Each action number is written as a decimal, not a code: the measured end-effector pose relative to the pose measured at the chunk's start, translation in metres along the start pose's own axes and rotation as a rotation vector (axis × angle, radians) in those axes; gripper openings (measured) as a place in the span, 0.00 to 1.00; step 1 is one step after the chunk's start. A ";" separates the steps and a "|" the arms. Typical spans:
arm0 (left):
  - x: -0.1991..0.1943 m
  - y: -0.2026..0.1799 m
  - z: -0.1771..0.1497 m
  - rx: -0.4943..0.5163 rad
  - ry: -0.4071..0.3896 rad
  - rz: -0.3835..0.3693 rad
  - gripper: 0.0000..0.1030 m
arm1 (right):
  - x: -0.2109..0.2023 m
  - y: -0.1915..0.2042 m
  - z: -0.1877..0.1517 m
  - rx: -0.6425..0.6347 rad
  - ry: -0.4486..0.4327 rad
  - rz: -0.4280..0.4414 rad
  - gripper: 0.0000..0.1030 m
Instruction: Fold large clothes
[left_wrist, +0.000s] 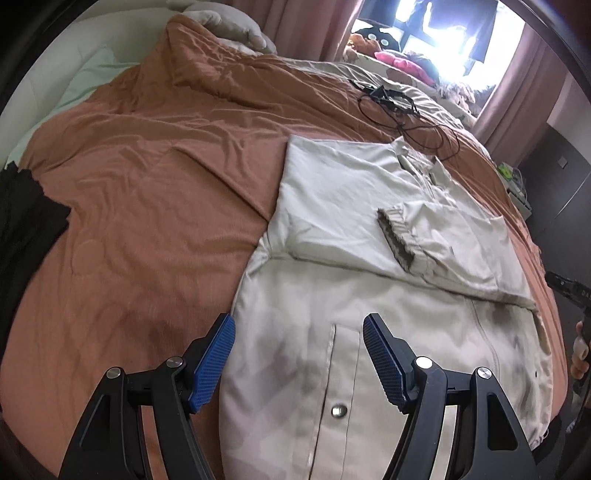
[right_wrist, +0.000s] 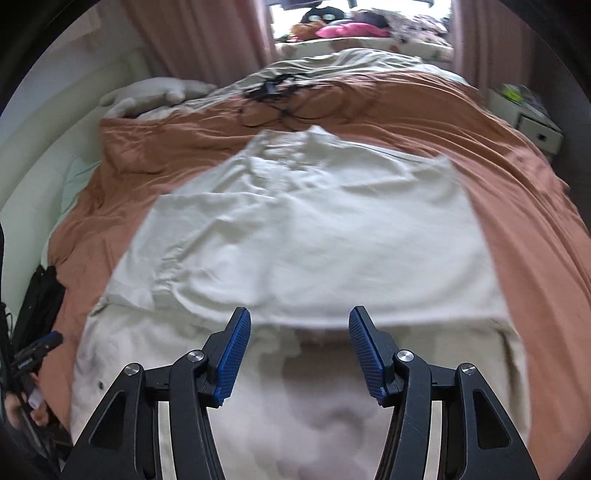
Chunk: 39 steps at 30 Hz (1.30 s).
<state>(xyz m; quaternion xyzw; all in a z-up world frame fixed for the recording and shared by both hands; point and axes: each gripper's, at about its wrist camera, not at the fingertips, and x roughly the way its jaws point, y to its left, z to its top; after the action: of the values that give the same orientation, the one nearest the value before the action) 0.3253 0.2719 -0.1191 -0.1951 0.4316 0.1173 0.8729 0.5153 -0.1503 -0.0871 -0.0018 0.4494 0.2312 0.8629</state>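
Observation:
A large beige jacket (left_wrist: 332, 236) lies flat on an orange-brown bedspread (left_wrist: 147, 177), its sleeves folded in over the chest, one elastic cuff (left_wrist: 397, 236) on top. My left gripper (left_wrist: 299, 354) is open and empty, just above the jacket's lower left part near a snap button (left_wrist: 338, 410). In the right wrist view the jacket (right_wrist: 314, 236) fills the middle of the bed. My right gripper (right_wrist: 300, 354) is open and empty above the jacket's near hem. The other gripper shows at the left edge (right_wrist: 33, 350).
A black device with tangled cables (left_wrist: 397, 101) lies on the bed beyond the collar. A black garment (left_wrist: 22, 229) sits at the left edge. Pillows (left_wrist: 229, 26), curtains and a bright window stand at the back. A white bedside unit (right_wrist: 535, 125) is at right.

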 end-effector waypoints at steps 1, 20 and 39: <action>-0.002 0.000 -0.003 -0.002 0.000 0.002 0.71 | -0.005 -0.011 -0.007 0.013 -0.001 -0.013 0.61; -0.040 0.030 -0.099 -0.057 0.028 0.055 0.71 | -0.078 -0.122 -0.132 0.178 -0.012 -0.128 0.74; -0.047 0.041 -0.168 -0.105 0.046 -0.047 0.49 | -0.090 -0.183 -0.260 0.376 -0.014 -0.076 0.72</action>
<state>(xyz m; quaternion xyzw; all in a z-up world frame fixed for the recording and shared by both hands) 0.1630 0.2324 -0.1834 -0.2536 0.4401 0.1148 0.8537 0.3433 -0.4045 -0.2094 0.1440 0.4783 0.1103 0.8592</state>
